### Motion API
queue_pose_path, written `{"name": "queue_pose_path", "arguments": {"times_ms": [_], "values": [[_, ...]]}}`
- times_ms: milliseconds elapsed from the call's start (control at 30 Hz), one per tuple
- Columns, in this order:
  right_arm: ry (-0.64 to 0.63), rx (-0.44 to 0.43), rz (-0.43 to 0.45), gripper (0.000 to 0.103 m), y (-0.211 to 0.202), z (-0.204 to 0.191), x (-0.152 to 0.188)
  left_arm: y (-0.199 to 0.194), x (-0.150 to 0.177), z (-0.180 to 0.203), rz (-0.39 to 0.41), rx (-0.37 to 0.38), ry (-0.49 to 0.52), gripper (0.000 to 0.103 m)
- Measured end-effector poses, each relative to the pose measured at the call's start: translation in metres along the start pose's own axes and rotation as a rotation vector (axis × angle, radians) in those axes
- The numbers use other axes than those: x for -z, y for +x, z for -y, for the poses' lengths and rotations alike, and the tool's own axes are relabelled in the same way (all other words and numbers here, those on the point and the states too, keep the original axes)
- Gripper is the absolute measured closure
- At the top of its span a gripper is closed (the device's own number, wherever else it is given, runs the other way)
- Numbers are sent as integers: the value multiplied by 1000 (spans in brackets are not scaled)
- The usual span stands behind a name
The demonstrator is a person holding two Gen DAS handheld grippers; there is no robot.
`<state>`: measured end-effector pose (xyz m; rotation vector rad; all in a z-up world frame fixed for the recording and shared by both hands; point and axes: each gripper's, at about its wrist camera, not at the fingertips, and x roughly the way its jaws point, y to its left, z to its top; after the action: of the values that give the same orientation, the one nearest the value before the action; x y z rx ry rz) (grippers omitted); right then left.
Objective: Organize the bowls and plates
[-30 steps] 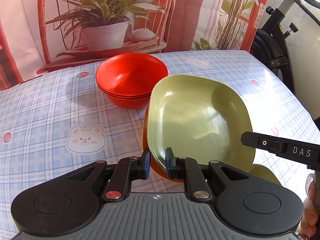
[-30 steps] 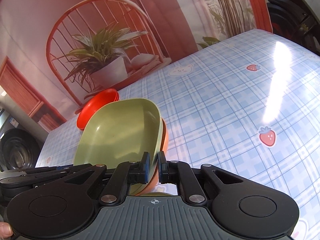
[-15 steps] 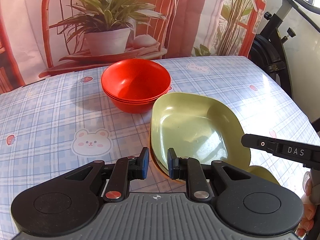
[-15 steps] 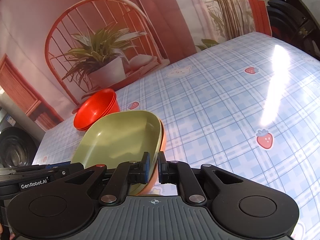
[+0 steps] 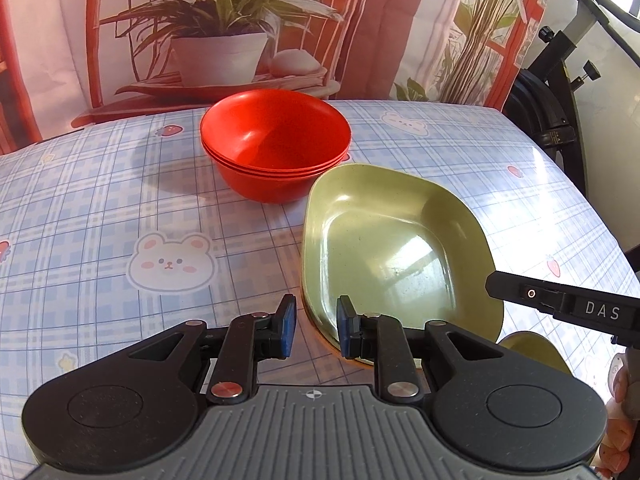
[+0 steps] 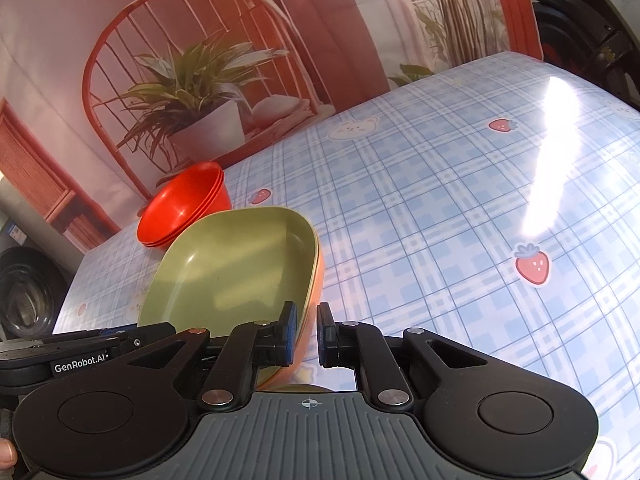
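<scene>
A green square plate [image 5: 392, 248] lies nested on an orange plate whose rim [image 5: 334, 347] peeks out beneath it, on the checked tablecloth. A stack of three red bowls [image 5: 276, 152] stands just behind it. My left gripper [image 5: 313, 326] is open and straddles the plates' near-left rim without clamping it. In the right wrist view the green plate [image 6: 236, 272] and the red bowls [image 6: 184, 208] show at the left. My right gripper [image 6: 307, 334] is slightly open around the plates' near-right rim [image 6: 304, 320]. A second green dish edge [image 5: 532, 350] shows under the right gripper.
The table [image 6: 440, 220] with its blue check cloth stretches to the right. A printed backdrop with a potted plant [image 5: 216, 40] hangs behind the far edge. A black exercise bike [image 5: 548, 92] stands off the table's right side.
The stacked plates have come down from a tilt to lie flat on the table. Both grippers have opened off the rim and drawn back a little.
</scene>
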<state>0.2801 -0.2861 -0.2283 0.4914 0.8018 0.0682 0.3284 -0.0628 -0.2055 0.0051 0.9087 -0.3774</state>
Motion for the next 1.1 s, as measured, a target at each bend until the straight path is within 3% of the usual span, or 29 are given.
{"name": "queue_pose_path", "arguments": {"times_ms": [533,833,1100], "values": [[5,-6,1,95,-14,2,-3,-17,25,6,-8,36,-61,76],[-202,25,55,92,-59,-6,4,-64,40,9,93,22,-111,74],[-340,47,46,90,-88,-8,39,-78,77,36,83,75,-141,74]]}}
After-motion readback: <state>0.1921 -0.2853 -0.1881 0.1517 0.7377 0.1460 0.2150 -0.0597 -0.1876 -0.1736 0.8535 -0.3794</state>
